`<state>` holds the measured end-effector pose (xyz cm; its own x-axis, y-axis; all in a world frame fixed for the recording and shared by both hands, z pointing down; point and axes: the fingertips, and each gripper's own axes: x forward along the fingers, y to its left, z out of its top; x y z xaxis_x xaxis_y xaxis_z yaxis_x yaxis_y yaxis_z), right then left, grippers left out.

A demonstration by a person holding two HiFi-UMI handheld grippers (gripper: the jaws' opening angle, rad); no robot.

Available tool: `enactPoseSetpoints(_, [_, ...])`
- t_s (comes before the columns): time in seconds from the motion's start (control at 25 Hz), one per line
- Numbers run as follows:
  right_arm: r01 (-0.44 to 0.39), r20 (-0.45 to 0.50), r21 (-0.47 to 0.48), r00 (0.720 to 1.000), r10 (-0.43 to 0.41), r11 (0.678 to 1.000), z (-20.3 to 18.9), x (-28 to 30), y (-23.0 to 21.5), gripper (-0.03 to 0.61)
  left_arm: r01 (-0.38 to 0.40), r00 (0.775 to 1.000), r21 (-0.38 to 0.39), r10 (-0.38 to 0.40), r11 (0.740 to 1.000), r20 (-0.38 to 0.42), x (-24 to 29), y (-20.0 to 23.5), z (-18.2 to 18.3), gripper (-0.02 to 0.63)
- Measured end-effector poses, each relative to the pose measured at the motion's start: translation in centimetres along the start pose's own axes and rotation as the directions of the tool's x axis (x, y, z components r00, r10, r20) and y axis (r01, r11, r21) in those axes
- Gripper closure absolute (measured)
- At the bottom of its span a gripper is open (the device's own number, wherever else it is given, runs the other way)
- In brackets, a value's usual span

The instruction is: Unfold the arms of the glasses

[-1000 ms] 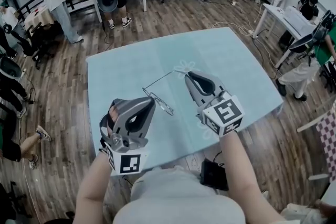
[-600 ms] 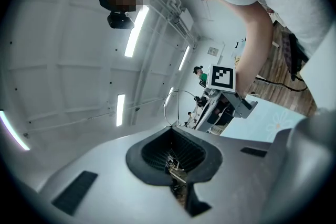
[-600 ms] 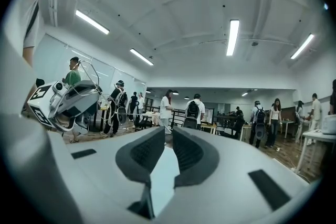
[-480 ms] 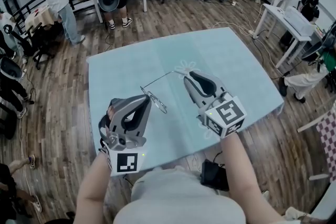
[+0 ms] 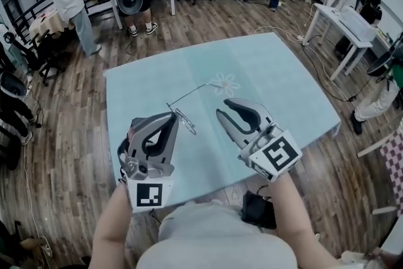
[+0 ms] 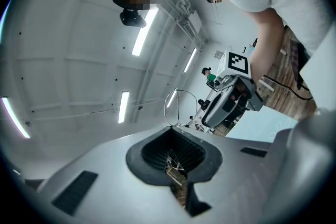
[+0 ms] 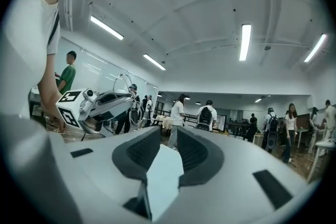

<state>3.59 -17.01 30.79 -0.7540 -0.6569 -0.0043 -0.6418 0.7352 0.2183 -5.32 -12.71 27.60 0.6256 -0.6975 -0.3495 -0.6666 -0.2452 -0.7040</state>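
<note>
Pulled back, my right gripper point(image 5: 224, 108) gaped empty; jaws of my left gripper point(image 5: 172, 120) clamped the glasses point(image 5: 187, 123), one arm unfolded.

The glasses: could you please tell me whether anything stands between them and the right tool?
Nothing visible does. The right tool, jaws apart and empty, is beside the glasses held in the left tool, with only bare tablecloth under the gap.

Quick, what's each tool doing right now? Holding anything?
Left tool: closed on the glasses.
Right tool: open, holding nothing.
</note>
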Motion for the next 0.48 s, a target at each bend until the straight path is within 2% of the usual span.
enactPoseSetpoints(0.2, [-0.107, -0.039, 0.003, 0.993, 0.107, 0.994, -1.1, 1.9, 3.1, 0.483, -0.006, 1.000, -0.026, 0.006, 1.000, 0.012, -0.2, 0.5, 0.3, 0.606])
enactPoseSetpoints(0.48, [-0.233, -0.065, 0.020, 0.970, 0.234, 0.972, -2.4, 5.8, 6.2, 0.480, -0.015, 1.000, -0.045, 0.016, 0.999, 0.011, -0.2, 0.7, 0.5, 0.606])
